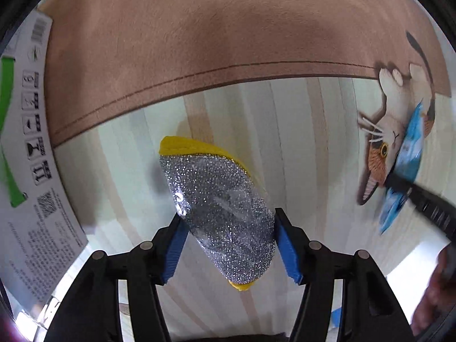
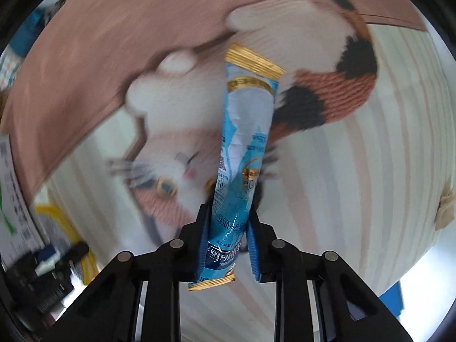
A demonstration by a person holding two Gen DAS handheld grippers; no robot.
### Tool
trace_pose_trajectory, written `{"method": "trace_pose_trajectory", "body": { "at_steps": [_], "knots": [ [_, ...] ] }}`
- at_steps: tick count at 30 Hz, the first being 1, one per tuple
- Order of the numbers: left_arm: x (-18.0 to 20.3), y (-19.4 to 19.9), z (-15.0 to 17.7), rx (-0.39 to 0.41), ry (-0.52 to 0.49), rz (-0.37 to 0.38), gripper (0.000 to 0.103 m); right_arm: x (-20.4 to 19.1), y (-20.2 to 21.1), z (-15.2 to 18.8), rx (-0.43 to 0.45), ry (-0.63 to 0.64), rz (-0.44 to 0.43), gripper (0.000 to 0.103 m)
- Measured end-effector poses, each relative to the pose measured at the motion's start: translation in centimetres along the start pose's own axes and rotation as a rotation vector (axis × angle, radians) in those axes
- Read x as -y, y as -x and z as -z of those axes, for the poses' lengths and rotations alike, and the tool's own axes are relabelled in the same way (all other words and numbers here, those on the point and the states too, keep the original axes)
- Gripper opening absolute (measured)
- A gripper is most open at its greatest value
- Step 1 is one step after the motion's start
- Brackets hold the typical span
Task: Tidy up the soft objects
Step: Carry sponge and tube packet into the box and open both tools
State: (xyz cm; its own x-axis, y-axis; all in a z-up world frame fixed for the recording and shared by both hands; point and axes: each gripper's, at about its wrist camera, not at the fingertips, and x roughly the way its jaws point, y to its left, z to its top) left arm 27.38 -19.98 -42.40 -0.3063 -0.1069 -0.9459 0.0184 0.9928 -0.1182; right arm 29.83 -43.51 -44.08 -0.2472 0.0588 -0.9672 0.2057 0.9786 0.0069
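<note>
At frame centre of each wrist view, a gripper clamps a soft item above the cat-print mat (image 1: 285,119).

Left gripper (image 1: 228,228) grips a silver-and-yellow scouring sponge (image 1: 219,211); right gripper (image 2: 228,236) pinches a blue sachet (image 2: 242,154); white carton (image 1: 31,142) at left edge.

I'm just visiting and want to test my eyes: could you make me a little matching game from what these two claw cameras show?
Things:
1. sponge
2. sachet
3. cardboard box
4. cat picture

Descriptions:
A. printed on the mat
B. silver glitter face, yellow edge, in the left claw
C. white with green stripe, at the mat's edge
D. blue with gold ends, in the right claw

Pairs: 1-B, 2-D, 3-C, 4-A
</note>
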Motion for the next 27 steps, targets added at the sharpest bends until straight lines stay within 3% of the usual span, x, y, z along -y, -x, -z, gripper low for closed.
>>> {"method": "trace_pose_trajectory", "body": {
  "at_steps": [7,9,14,21,24,27],
  "knots": [
    [0.7,-0.2,0.2,0.013,-0.051,-0.059,0.058,-2.2,-0.6,1.5,-0.005,0.039,0.042,0.028],
    [0.3,-0.2,0.0,0.032,-0.057,-0.079,0.050,-2.7,-0.5,1.8,0.003,0.042,0.056,0.028],
    [0.1,1.1,2.3,0.087,-0.049,-0.068,0.046,-4.2,0.4,3.6,0.011,0.040,0.007,0.017],
    [-4.3,9.8,6.8,0.258,-0.027,0.027,0.046,-11.1,7.3,8.8,0.121,0.137,-0.141,0.016],
    [-8.8,14.7,8.8,0.346,0.003,0.048,0.046,-16.0,11.5,11.2,0.181,0.215,-0.205,0.016],
    [-14.1,18.8,10.1,0.406,0.036,0.020,0.046,-21.6,15.2,13.5,0.226,0.301,-0.258,0.016]
  ]
}}
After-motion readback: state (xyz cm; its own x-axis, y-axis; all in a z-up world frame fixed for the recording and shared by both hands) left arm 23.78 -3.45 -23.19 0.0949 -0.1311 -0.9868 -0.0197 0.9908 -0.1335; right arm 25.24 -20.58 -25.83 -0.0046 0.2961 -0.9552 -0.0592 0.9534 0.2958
